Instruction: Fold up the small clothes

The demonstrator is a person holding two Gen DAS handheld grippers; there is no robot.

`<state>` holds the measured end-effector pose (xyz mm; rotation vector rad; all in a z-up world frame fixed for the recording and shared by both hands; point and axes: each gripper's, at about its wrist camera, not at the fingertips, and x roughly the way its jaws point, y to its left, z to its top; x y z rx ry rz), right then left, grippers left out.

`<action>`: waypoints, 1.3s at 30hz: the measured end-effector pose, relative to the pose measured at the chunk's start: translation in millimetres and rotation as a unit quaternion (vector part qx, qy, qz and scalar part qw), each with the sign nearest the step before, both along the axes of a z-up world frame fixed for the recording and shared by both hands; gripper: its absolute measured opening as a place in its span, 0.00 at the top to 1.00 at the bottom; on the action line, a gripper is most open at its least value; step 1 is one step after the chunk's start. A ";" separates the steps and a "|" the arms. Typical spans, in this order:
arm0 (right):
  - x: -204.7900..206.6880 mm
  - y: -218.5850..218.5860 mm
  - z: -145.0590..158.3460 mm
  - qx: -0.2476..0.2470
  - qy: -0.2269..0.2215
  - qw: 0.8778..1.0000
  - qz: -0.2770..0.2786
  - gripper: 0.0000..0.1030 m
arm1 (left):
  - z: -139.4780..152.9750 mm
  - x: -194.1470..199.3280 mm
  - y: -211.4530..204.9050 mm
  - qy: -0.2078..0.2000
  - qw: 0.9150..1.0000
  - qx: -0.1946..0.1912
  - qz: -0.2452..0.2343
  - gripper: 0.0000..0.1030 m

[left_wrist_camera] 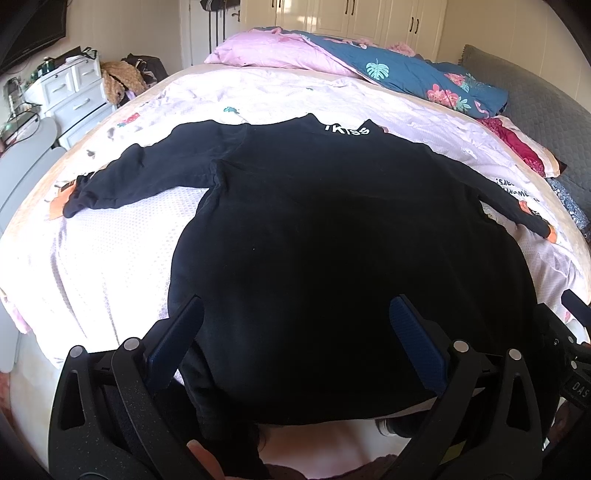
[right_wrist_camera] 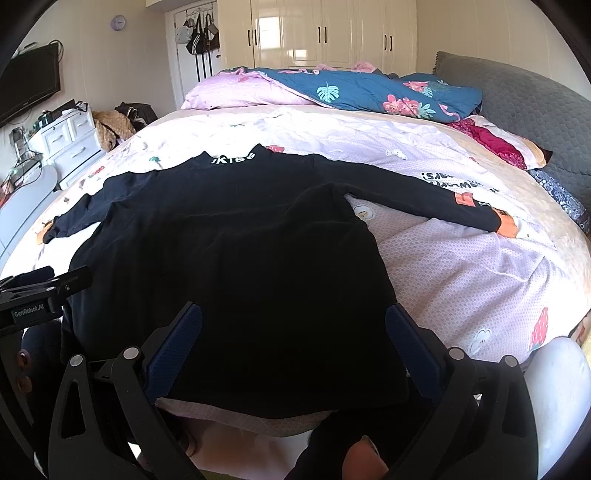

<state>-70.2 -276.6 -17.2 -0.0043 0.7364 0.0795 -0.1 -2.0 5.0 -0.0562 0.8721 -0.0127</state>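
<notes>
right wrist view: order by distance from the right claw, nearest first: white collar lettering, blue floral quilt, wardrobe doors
1. White collar lettering, on the black top spread just ahead of the right claw.
2. Blue floral quilt, bunched at the bed's far end.
3. Wardrobe doors, on the back wall behind the bed.

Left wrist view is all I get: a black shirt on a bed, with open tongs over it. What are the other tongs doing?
Observer: The right tongs are open too, over the shirt near its hem's right end.
Operator: Is there any writing on my tongs?
Observer: Yes. Seen from the side, the left tongs carry a label reading "GenRobot.AI".
Operator: Is there anything on the wall?
Observer: A small purple clock hangs high up, left of the door.
</notes>
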 end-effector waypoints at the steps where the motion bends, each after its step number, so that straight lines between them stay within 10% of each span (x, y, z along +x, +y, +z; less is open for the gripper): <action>1: 0.8 0.0 0.0 -0.001 0.000 1.000 0.000 0.04 | -0.3 1.1 0.0 0.001 1.000 0.000 0.000 0.08; 39: 130.5 -1.0 36.0 0.018 0.012 0.999 -0.027 0.04 | 26.0 126.8 -15.1 -0.001 1.000 0.013 0.008 0.08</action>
